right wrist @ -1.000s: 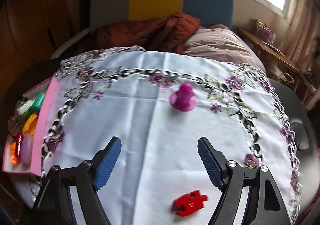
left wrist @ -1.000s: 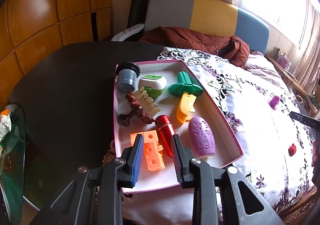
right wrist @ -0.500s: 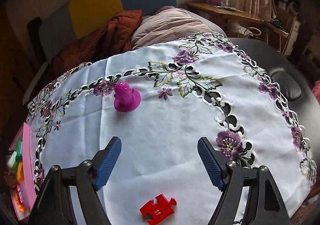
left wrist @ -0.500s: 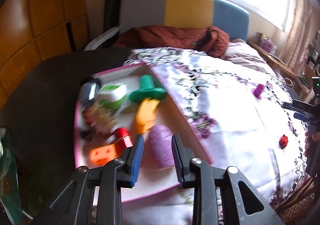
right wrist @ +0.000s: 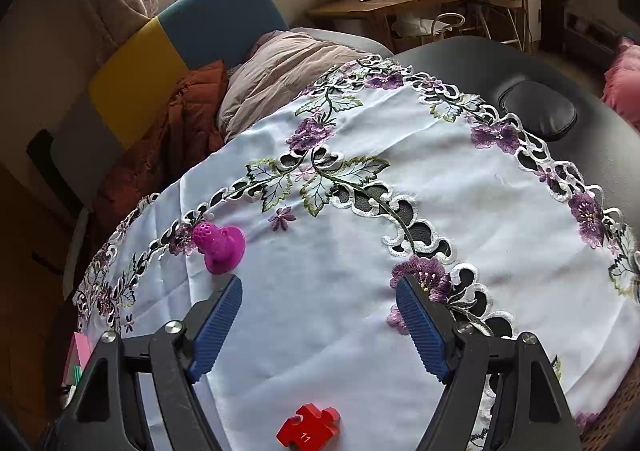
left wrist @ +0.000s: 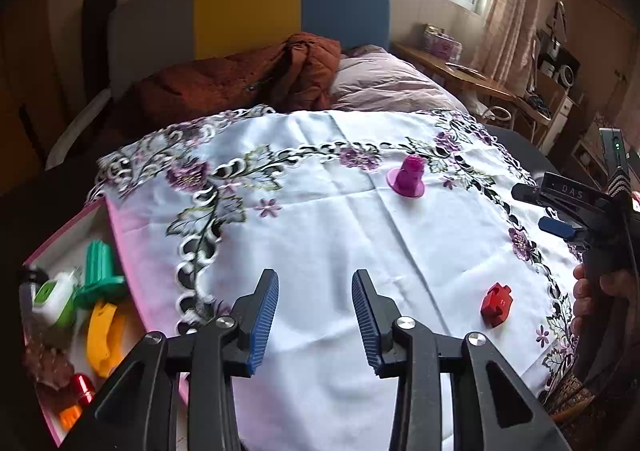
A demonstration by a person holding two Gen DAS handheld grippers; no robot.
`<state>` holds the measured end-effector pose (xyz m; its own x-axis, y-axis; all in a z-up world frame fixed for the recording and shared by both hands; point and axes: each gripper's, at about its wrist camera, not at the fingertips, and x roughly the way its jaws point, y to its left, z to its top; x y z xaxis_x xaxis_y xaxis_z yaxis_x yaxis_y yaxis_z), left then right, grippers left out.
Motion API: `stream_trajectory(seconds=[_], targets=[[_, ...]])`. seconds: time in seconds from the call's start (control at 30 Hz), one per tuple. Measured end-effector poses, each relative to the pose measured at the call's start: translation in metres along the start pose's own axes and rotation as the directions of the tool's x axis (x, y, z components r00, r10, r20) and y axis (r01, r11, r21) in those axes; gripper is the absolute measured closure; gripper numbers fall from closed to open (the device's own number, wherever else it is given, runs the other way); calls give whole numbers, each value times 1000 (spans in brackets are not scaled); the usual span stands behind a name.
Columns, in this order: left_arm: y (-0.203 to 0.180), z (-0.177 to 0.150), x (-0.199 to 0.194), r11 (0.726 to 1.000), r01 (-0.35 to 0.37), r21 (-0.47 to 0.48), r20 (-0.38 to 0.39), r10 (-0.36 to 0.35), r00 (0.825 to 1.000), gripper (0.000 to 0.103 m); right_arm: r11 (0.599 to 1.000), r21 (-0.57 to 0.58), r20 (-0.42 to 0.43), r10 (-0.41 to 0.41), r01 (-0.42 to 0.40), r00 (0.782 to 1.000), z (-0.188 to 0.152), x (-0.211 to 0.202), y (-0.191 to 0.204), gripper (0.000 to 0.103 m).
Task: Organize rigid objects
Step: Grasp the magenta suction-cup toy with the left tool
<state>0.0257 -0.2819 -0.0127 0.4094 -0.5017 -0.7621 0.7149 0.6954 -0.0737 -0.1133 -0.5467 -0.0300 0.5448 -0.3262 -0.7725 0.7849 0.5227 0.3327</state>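
1. The left gripper point(left wrist: 314, 315) hangs over the white embroidered tablecloth point(left wrist: 320, 235), its blue-padded jaws parted and just been opening, with only bare cloth showing between them.
2. Off at the left edge sits the pink tray point(left wrist: 120, 251), already loaded: a green-and-white sharpener point(left wrist: 54, 297), a green plastic piece point(left wrist: 98, 271), a yellow piece point(left wrist: 102, 335), a red cylinder point(left wrist: 82, 385) and an orange block point(left wrist: 70, 415), the nearest ones partly hidden behind the gripper's frame.
3. Still out on the cloth, a magenta cone-shaped toy point(left wrist: 408, 181) stands upright on its flared base at the far side, close to the flower border.
4. To the right and nearer, the red puzzle piece point(left wrist: 496, 305) lies on open cloth, well apart from the magenta toy and from the tray.
5. At the right edge the right gripper's black body comes in, one blue pad visible, with a person's hand point(left wrist: 592, 303) wrapped round its handle.
6. From the right wrist view, the right gripper point(right wrist: 320, 325) has its jaws spread wide, nothing caught between them.
7. There the magenta toy point(right wrist: 220, 249) sits just beyond the tip of the left-hand finger point(right wrist: 216, 325); I cannot tell whether they touch.
8. The red puzzle piece point(right wrist: 308, 429), marked with the number 11, lies flat at the near edge, below the open jaws and between the two arms of the frame.
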Motion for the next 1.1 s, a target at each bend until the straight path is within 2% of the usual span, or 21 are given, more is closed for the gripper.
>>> stream_trajectory(seconds=[0.17,0.4,0.5,0.87,0.9,0.93,0.97,1.1], targets=[[-36,32,38,993,86,75,-24,-85,996,65,1000,20,-1,24,-24,1000,1,0,-3,22],[-74,66,92,977,153,147,-66,-145,987,62,998,56,-18,33,-31,999,4,3,-10,21],[-86,80,113,973,172,154,-80,-161,984,57,997,63,-39,44,-41,998,4,7,-11,21],[-104,109,182,981,129,147,-104,-114,988,56,995,84,-76,60,-53,995,4,15,-13,20],[-103,110,187,981,130,145,-106,-115,988,57,995,81,-79,61,-54,995,4,15,-12,20],[-100,110,192,981,136,135,-117,-121,986,68,995,78,-80,61,-55,995,4,15,-12,20],[-98,109,195,982,145,119,-128,-130,983,70,996,76,-80,61,-55,995,4,15,-12,20],[-81,96,174,983,163,79,-90,-156,984,71,996,75,-80,61,-55,995,3,16,-11,20]])
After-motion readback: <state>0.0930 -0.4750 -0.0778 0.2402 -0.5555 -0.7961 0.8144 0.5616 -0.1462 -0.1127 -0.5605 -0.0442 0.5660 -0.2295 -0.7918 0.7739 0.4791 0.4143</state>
